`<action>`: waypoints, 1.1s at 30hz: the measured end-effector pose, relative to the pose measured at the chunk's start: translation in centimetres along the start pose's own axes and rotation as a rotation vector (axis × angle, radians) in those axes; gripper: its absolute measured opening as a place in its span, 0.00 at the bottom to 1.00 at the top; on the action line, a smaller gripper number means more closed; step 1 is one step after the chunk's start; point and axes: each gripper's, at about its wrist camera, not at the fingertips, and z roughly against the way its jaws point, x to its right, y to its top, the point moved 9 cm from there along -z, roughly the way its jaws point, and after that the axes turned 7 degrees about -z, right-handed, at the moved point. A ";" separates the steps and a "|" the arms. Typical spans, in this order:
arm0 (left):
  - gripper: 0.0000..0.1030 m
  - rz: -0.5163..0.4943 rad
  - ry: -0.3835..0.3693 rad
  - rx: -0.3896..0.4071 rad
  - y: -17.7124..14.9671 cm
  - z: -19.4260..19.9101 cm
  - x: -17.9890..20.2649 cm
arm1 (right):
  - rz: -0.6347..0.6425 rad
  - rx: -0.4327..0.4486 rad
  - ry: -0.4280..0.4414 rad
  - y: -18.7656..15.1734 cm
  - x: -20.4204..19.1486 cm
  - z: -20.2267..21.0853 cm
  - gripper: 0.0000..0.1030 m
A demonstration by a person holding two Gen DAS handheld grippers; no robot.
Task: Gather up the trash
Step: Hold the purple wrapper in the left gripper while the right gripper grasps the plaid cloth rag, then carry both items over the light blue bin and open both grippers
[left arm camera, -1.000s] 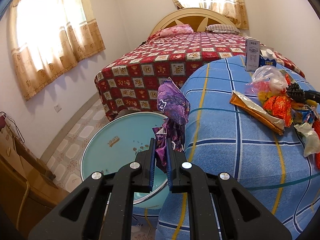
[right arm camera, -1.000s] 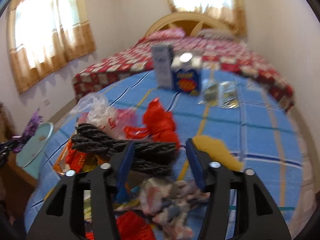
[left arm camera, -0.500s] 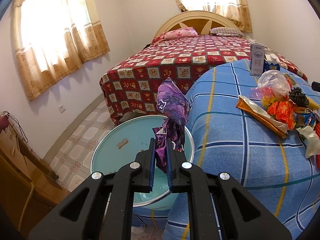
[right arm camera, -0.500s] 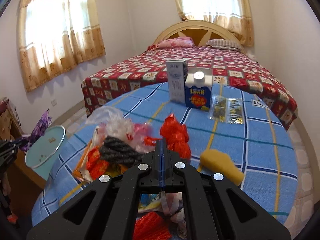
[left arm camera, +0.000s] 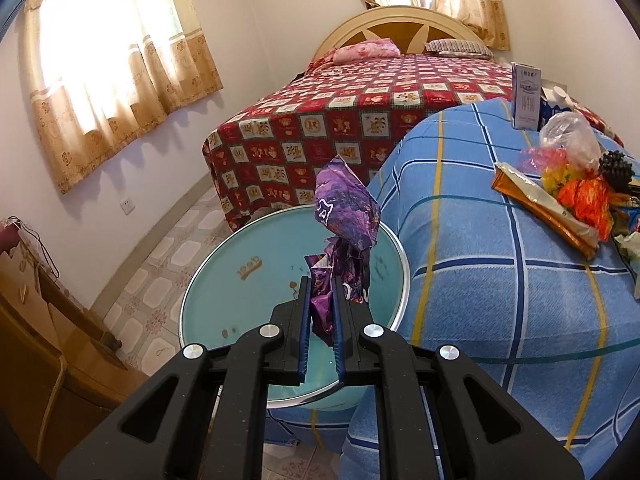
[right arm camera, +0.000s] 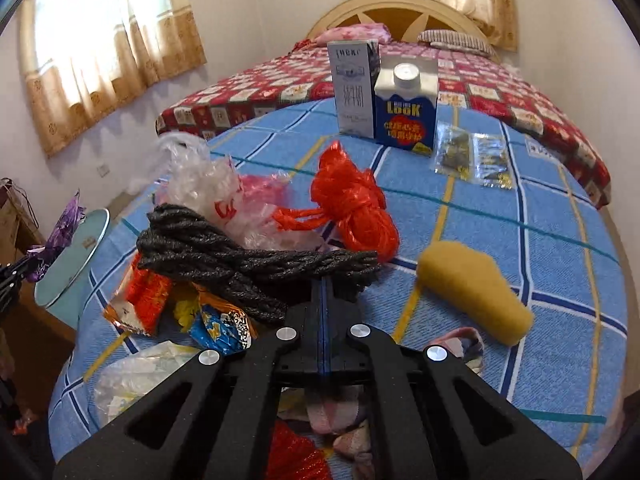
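Observation:
My left gripper (left arm camera: 321,292) is shut on a crumpled purple wrapper (left arm camera: 347,216) and holds it upright above a round teal bin (left arm camera: 256,280) beside the table. My right gripper (right arm camera: 324,292) is shut on a twisted black rope (right arm camera: 240,260) and holds it just above the trash pile on the blue checked tablecloth (right arm camera: 500,240). The pile holds a red plastic bundle (right arm camera: 352,204), a clear plastic bag (right arm camera: 200,184), orange and blue snack wrappers (right arm camera: 216,324) and a yellow sponge (right arm camera: 476,292). The purple wrapper also shows at the far left in the right wrist view (right arm camera: 60,232).
Two cartons, one grey (right arm camera: 354,88) and one blue (right arm camera: 406,108), stand at the table's far side with two clear sachets (right arm camera: 472,156) beside them. A bed with a red patterned cover (left arm camera: 360,120) lies behind. A wooden cabinet (left arm camera: 48,340) stands at the left wall.
My right gripper has closed on the black rope and lifted it off the pile. My left gripper has carried the purple wrapper further over the teal bin.

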 end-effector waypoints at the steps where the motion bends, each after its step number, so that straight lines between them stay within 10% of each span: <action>1: 0.09 0.001 0.002 0.002 0.1 0.1 -0.1 | -0.001 0.009 0.002 0.2 0.0 0.2 0.01; 10: 0.09 0.012 -0.006 0.026 -0.2 1.8 -0.2 | 0.006 0.127 -0.100 1.6 1.6 5.2 0.02; 13: 0.09 -0.013 -0.035 0.043 -1.0 3.3 1.5 | -0.014 0.125 -0.137 -0.5 3.1 6.7 0.33; 20: 0.09 -0.085 -0.115 0.031 -2.2 4.3 5.8 | -0.015 0.050 -0.117 -5.5 2.9 6.4 0.40; 24: 0.09 -0.100 -0.121 0.020 -2.6 4.2 6.2 | -0.019 0.034 -0.120 -5.6 3.0 4.4 0.38; 26: 0.09 -0.097 -0.117 0.019 -2.5 4.2 6.1 | -0.030 0.015 -0.101 -5.6 3.3 3.5 0.15; 33: 0.09 -0.050 -0.076 0.041 -1.1 4.3 3.3 | 0.029 0.142 -0.111 -2.0 1.4 7.9 0.14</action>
